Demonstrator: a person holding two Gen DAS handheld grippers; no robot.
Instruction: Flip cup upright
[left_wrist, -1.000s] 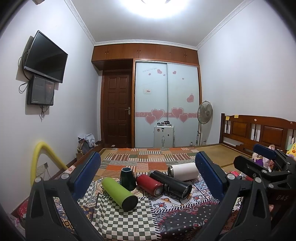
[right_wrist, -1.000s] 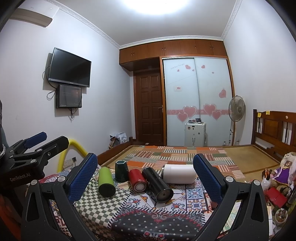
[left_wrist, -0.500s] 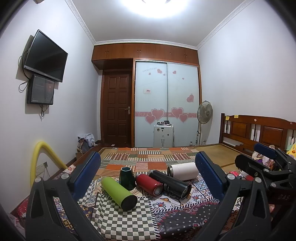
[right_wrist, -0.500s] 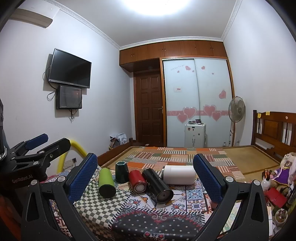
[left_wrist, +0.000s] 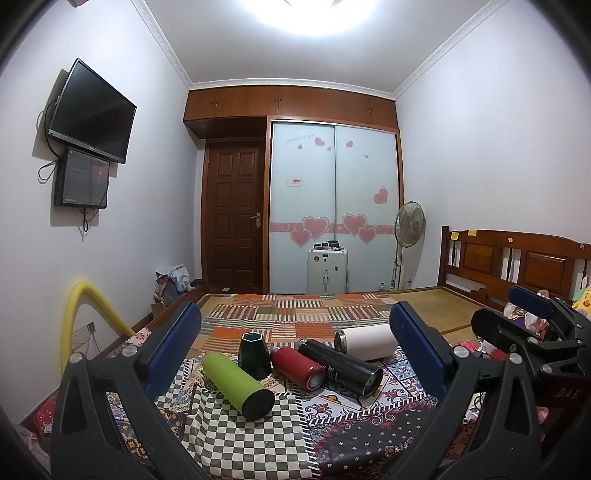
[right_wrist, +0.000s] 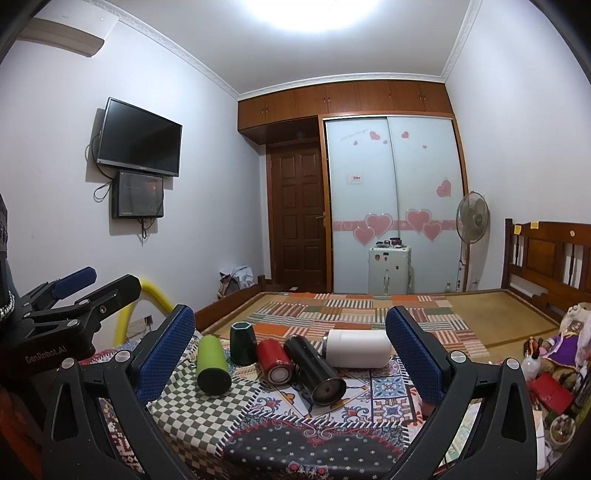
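Both grippers' fingers (left_wrist: 173, 343) (right_wrist: 410, 350) are spread wide, holding nothing; the green cup (left_wrist: 238, 380) (right_wrist: 212, 363) lies on its side ahead, between them, untouched.

Bare patterned cloth (left_wrist: 236, 439) lies open in front of the cup row. Green tumbler (left_wrist: 238, 380), dark green cup (left_wrist: 254, 355), red tumbler (left_wrist: 298, 366), black tumbler (left_wrist: 340, 365) lie packed together; white tumbler (left_wrist: 367, 341) blocks behind them

pale walls, wall tv (left_wrist: 90, 112), brown door (left_wrist: 233, 218), heart-stickered wardrobe (left_wrist: 334, 206).
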